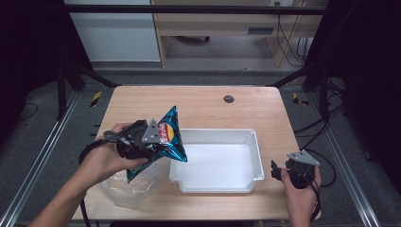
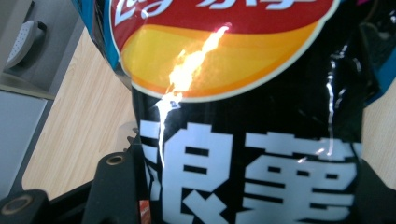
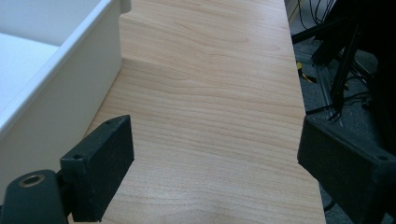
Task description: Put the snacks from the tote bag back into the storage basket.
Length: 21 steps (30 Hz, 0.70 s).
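The left gripper (image 1: 150, 138) pinches the chip bag (image 1: 166, 136) lifted at the tray's (image 1: 257, 156) left rim, next lowering it inside, while the right gripper (image 1: 276, 171) idles with jaws spread

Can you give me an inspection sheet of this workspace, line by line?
Surface: wooden table, with a round dark grommet.
Job's things: chip bag held above the table's left side; white bin empty.
Clutter: clear plastic bag at the front left.
Grippers: left gripper shut on the chip bag; right gripper open over bare wood.
Cables: one trails from each gripper; more on the floor, right.
Surroundings: dark frame, grey floor.
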Each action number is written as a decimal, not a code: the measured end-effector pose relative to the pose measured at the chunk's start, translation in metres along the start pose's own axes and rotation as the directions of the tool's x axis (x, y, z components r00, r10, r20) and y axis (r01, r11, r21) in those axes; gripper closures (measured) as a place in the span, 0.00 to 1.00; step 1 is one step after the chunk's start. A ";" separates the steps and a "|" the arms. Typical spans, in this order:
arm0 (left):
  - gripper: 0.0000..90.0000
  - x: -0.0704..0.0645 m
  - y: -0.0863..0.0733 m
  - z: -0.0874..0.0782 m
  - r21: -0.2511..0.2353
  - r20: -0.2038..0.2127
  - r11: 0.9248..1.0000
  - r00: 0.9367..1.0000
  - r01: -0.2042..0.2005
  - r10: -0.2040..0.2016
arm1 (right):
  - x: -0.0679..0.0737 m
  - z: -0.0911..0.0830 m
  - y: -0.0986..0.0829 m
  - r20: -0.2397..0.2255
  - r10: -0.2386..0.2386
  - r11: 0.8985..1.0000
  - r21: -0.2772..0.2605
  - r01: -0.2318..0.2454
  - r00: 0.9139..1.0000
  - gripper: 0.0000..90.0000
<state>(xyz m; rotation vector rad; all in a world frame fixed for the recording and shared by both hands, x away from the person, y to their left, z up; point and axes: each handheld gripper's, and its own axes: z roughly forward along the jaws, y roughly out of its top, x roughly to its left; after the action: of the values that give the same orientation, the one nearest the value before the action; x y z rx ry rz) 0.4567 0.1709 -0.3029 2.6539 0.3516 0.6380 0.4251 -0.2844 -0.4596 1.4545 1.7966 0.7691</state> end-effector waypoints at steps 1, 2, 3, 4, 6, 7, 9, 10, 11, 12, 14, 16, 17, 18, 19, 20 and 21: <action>0.48 0.000 0.000 0.000 0.000 0.000 1.000 1.000 0.000 0.000 | 0.000 0.000 0.000 0.000 0.000 1.000 0.000 0.000 1.000 0.12; 0.48 0.001 0.002 0.002 0.000 -0.003 1.000 1.000 -0.003 0.003 | 0.000 0.000 0.000 0.003 0.002 1.000 -0.001 -0.002 1.000 0.12; 0.48 0.001 0.002 0.002 0.000 -0.003 1.000 1.000 -0.003 0.003 | -0.001 0.000 0.000 0.003 0.002 1.000 -0.002 -0.002 1.000 0.12; 0.48 0.000 0.004 0.003 0.002 0.000 1.000 1.000 -0.002 0.002 | -0.001 0.000 0.000 0.003 0.004 1.000 -0.003 -0.004 1.000 0.12; 0.48 0.000 0.005 0.003 0.006 -0.002 1.000 1.000 -0.010 0.010 | 0.000 0.000 0.000 0.003 0.004 1.000 -0.001 -0.004 1.000 0.12; 0.48 0.000 0.005 0.004 -0.001 -0.003 1.000 1.000 -0.008 0.008 | 0.000 0.000 0.000 0.003 0.001 1.000 0.000 -0.001 1.000 0.12; 0.48 0.000 0.007 0.005 -0.003 0.001 1.000 1.000 -0.006 0.006 | 0.000 0.000 0.000 0.003 -0.003 1.000 -0.001 0.003 1.000 0.12; 0.48 -0.001 0.007 0.005 -0.004 0.002 1.000 1.000 -0.005 0.005 | 0.000 0.000 0.000 0.003 -0.003 1.000 -0.001 0.003 1.000 0.12; 0.48 -0.001 0.008 0.006 -0.006 0.001 1.000 1.000 -0.007 0.007 | 0.000 0.000 0.000 0.003 -0.002 1.000 -0.001 0.002 1.000 0.12; 0.48 -0.002 0.010 0.006 -0.012 0.005 1.000 1.000 -0.004 0.004 | 0.000 0.000 0.000 0.003 -0.004 1.000 -0.002 0.004 1.000 0.12; 0.48 -0.002 0.011 0.007 -0.010 0.006 1.000 1.000 -0.011 0.011 | 0.000 0.000 0.000 0.004 -0.002 1.000 -0.002 0.002 1.000 0.12; 0.48 -0.002 0.012 0.007 -0.010 0.006 1.000 1.000 -0.017 0.017 | 0.000 0.000 0.000 0.003 -0.001 1.000 0.000 0.001 1.000 0.12; 0.48 -0.002 0.013 0.008 -0.010 0.007 1.000 1.000 -0.017 0.017 | 0.000 0.001 0.000 0.001 -0.002 1.000 0.001 0.002 1.000 0.12; 0.48 -0.003 0.013 0.008 -0.009 0.004 1.000 1.000 -0.016 0.016 | 0.000 0.001 0.000 0.002 -0.004 1.000 0.001 0.004 1.000 0.12; 0.48 -0.003 0.014 0.009 -0.011 0.004 1.000 1.000 -0.020 0.020 | 0.001 0.001 0.000 0.000 -0.005 1.000 0.001 0.005 1.000 0.12; 0.48 -0.003 0.016 0.008 -0.007 0.003 1.000 1.000 -0.021 0.021 | 0.001 0.000 0.000 -0.002 -0.003 1.000 0.000 0.003 1.000 0.12; 0.48 -0.003 0.016 0.008 -0.007 0.003 1.000 1.000 -0.021 0.021 | 0.001 0.000 0.000 -0.002 -0.003 1.000 0.000 0.003 1.000 0.12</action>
<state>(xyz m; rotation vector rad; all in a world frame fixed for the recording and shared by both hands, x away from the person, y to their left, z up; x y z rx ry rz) 0.4606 0.1535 -0.3044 2.6552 0.3208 0.6403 0.4253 -0.2837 -0.4598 1.4515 1.8001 0.7690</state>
